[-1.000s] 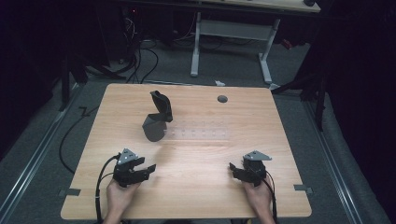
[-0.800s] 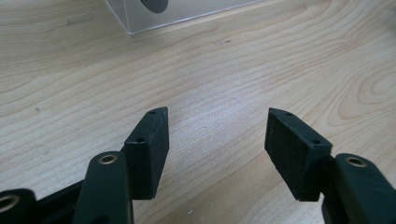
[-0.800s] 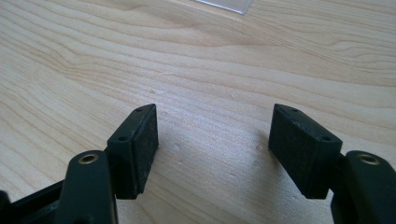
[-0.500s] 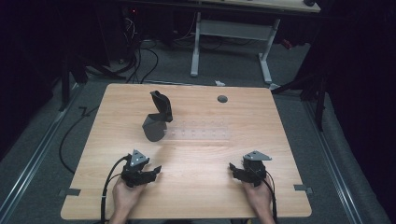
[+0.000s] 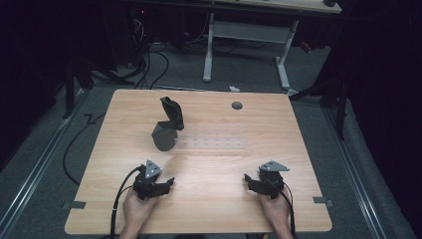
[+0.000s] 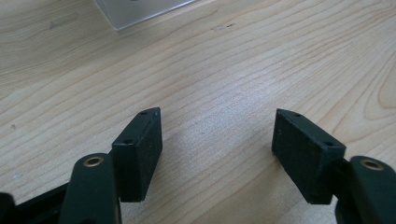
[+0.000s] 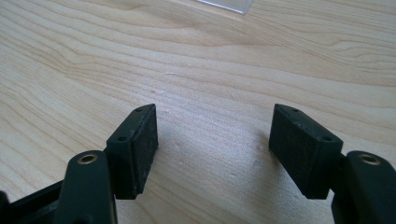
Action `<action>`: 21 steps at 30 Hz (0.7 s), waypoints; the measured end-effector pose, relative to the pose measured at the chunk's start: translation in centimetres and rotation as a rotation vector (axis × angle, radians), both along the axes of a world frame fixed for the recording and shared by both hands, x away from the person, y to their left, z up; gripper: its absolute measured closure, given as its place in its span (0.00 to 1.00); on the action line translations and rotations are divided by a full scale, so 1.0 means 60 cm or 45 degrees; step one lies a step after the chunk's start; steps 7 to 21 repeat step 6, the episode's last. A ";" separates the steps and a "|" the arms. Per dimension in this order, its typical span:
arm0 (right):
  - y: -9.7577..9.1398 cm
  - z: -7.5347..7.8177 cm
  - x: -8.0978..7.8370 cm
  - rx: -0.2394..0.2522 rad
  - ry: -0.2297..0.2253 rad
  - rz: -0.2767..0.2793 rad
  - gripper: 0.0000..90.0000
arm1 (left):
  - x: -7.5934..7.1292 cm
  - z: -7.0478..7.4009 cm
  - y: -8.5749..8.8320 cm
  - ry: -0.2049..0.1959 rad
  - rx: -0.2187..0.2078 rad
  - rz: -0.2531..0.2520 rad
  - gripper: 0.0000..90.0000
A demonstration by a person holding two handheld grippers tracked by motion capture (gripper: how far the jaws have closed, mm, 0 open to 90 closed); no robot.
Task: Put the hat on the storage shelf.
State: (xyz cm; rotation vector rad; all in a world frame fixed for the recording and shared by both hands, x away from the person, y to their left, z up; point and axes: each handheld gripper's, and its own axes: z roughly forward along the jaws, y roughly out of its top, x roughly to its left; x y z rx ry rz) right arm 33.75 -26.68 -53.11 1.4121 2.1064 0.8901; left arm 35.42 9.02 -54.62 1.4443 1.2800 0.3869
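Both grippers are parked on the near half of the wooden table, each in one of the person's hands. The left gripper has its jaws spread wide with nothing but bare wood grain between them, and they've just been opening further. In the left gripper view the pads hang just above the tabletop, clamping nothing. The right gripper is the same deal: jaws apart, released, only wood between the pads.

Using the clear plastic tray in the middle of the table as the landmark: both grippers sit on the near side of it, the left one off toward its left end, the right one past its right end, and the two are well apart from each other. A corner of that tray peeks in at the top of the left gripper view.

Just beside the tray's left end stands a dark grey holder with a black curved piece leaning up out of it. Beyond the tray, near the far edge, there's a small round grey cap. Cables trail over the floor to the left.
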 end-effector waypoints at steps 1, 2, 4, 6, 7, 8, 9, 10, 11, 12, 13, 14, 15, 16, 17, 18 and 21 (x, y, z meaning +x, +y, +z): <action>0.000 0.000 0.000 -0.001 -0.001 0.002 0.37 | 0.000 0.000 0.000 -0.001 0.001 0.002 0.37; 0.000 0.000 0.000 -0.002 -0.001 0.002 0.37 | 0.000 0.000 -0.001 0.000 0.001 0.002 0.37; 0.000 0.000 0.000 -0.001 -0.001 0.002 0.37 | 0.000 0.000 -0.001 0.003 -0.005 0.005 0.36; 0.000 0.000 0.000 -0.001 -0.001 0.002 0.37 | 0.000 0.000 -0.002 0.003 -0.007 0.005 0.35; 0.000 0.000 0.000 -0.001 -0.001 0.002 0.37 | 0.000 0.000 -0.002 0.003 -0.007 0.005 0.35; 0.000 0.000 0.000 -0.001 -0.001 0.002 0.37 | 0.000 0.000 -0.002 0.003 -0.007 0.005 0.35; 0.000 0.000 0.000 -0.001 -0.001 0.002 0.37 | 0.000 0.000 -0.002 0.003 -0.007 0.005 0.35; 0.000 0.000 0.000 -0.001 -0.001 0.002 0.37 | 0.000 0.000 -0.002 0.003 -0.007 0.005 0.35; 0.000 0.000 0.000 -0.001 -0.001 0.002 0.37 | 0.000 0.000 -0.002 0.003 -0.007 0.005 0.35; 0.000 0.000 0.000 -0.001 -0.001 0.002 0.37 | 0.000 0.000 -0.002 0.003 -0.007 0.005 0.35; 0.000 0.000 0.000 -0.001 -0.001 0.002 0.37 | 0.000 0.000 -0.002 0.003 -0.007 0.005 0.35; 0.000 0.000 0.000 -0.001 -0.001 0.002 0.37 | 0.000 0.000 -0.002 0.003 -0.007 0.005 0.35; 0.000 0.000 0.000 -0.001 -0.001 0.002 0.37 | 0.000 0.000 -0.002 0.003 -0.007 0.005 0.35; 0.000 0.000 0.000 -0.001 -0.001 0.002 0.37 | 0.000 0.000 -0.002 0.003 -0.007 0.005 0.35; 0.000 0.000 0.000 -0.001 -0.001 0.002 0.37 | 0.000 0.000 -0.002 0.003 -0.007 0.005 0.35; 0.000 0.000 0.000 -0.001 -0.001 0.002 0.37 | 0.000 0.000 -0.002 0.003 -0.007 0.005 0.35; 0.000 0.000 0.000 -0.001 -0.001 0.002 0.37 | 0.000 0.000 -0.002 0.003 -0.007 0.005 0.35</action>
